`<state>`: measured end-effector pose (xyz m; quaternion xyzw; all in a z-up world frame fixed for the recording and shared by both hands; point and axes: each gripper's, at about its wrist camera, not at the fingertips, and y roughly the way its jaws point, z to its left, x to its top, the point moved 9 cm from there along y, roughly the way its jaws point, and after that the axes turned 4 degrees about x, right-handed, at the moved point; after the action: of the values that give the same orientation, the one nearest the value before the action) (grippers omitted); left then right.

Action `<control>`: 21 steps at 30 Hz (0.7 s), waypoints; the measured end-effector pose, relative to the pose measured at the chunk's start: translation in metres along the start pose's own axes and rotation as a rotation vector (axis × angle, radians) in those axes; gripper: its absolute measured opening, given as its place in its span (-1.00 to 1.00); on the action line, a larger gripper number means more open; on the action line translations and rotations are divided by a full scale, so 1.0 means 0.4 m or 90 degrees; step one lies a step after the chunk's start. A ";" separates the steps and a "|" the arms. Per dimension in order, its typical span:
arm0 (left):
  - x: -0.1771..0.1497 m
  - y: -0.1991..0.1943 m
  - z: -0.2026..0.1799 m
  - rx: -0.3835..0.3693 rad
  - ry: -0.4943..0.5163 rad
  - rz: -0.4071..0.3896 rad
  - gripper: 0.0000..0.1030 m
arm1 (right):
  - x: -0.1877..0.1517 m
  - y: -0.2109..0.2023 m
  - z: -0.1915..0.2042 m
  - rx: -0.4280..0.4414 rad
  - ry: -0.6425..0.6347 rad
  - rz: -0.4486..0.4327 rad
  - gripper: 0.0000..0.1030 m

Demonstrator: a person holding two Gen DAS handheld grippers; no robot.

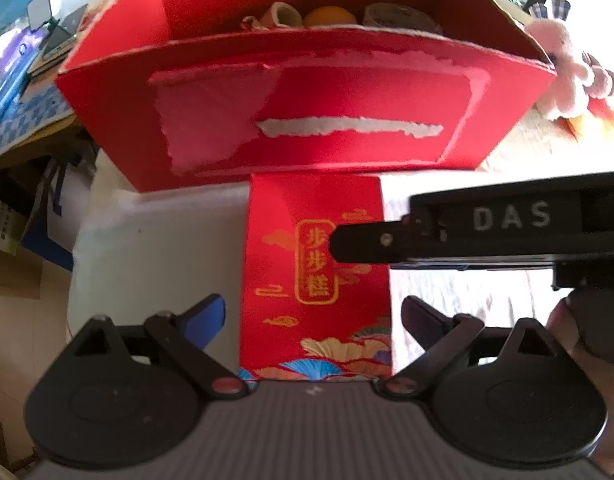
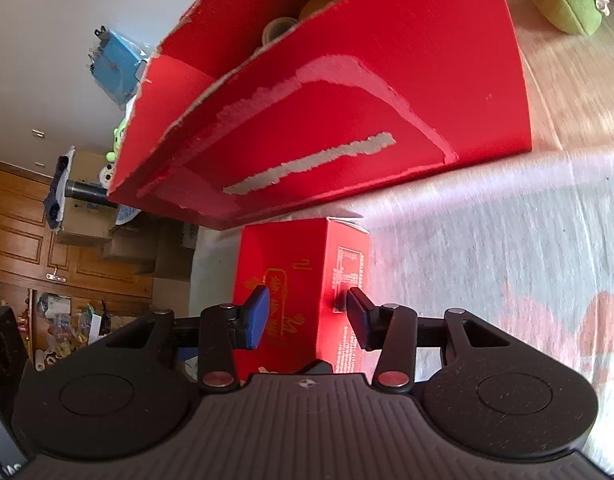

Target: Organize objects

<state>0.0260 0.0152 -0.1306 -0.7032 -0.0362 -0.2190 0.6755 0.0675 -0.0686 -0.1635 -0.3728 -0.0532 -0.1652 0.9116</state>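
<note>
Right gripper (image 2: 307, 320) pinches the small red box (image 2: 303, 276) across its corner edge, fingers against two adjacent faces. Left gripper (image 1: 311, 320) spread wide, box between its fingers, not touching. Box sits just in front of the big red carton (image 1: 307, 120), apparently touching its torn front wall. Risk: a corner grip is likely weak, so the box could twist or slip on lifting; it could also catch the carton's front wall going in. Carton already holds tape rolls (image 1: 283, 14), leaving little room. Pink plush (image 1: 563, 68) right of carton.
</note>
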 end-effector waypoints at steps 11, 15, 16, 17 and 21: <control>-0.010 0.012 -0.018 0.022 0.015 0.011 0.85 | -0.007 0.009 -0.004 -0.001 -0.006 0.018 -0.08; -0.013 0.016 -0.024 0.030 0.022 0.016 0.85 | -0.012 0.013 -0.004 -0.005 -0.010 0.028 -0.08; -0.014 0.019 -0.025 0.029 0.022 0.019 0.85 | -0.013 0.014 -0.005 -0.007 -0.011 0.030 -0.08; -0.018 0.023 -0.024 0.027 0.020 0.023 0.85 | -0.013 0.016 -0.006 -0.009 -0.011 0.033 -0.08; -0.025 0.035 -0.022 0.015 0.008 0.043 0.85 | -0.016 0.017 -0.009 -0.007 -0.010 0.038 -0.08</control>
<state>0.0195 0.0079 -0.1472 -0.6944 -0.0107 -0.2004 0.6911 0.0637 -0.0648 -0.1719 -0.3803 -0.0486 -0.1352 0.9136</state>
